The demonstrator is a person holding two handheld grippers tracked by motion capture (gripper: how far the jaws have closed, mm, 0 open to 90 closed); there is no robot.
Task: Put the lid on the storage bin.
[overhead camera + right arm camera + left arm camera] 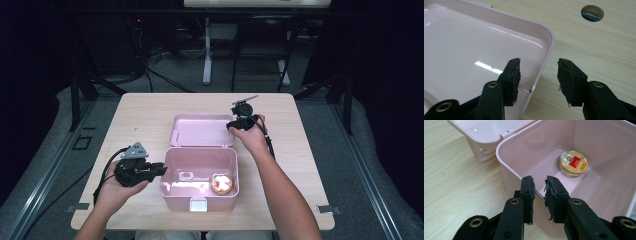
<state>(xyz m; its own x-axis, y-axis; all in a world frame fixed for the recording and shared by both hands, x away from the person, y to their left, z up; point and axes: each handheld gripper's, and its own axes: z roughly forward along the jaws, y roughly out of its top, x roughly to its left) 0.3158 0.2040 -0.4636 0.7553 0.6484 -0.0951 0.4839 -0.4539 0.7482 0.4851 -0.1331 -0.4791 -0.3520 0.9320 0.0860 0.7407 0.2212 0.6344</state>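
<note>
Pink box (200, 192) sat open near the front middle of the wooden table (145, 112), lid (200, 131) flipped back flat behind it on its hinge. Round gold tin (222, 183) with a red label lay on the box floor, front-right corner in the high view; in the left gripper view same tin (573, 163) lay flat by the far wall. White latch (198, 205) on the box front wall.

Left gripper (159, 170) was held in the person's left hand (114, 190) just at the box's left wall, jaws slightly parted with a narrow gap, nothing between them; in its own view the tips (539, 188) stood at the box rim (506, 165).

Right gripper (231, 127) was in the right hand (252, 137) at the lid's right edge, jaws spread wide. In the right gripper view they straddled the lid's rim (549, 47), one jaw over the lid's inside, the other over bare table, not clamped on it. Round hole (592, 13) in the tabletop beyond
</note>
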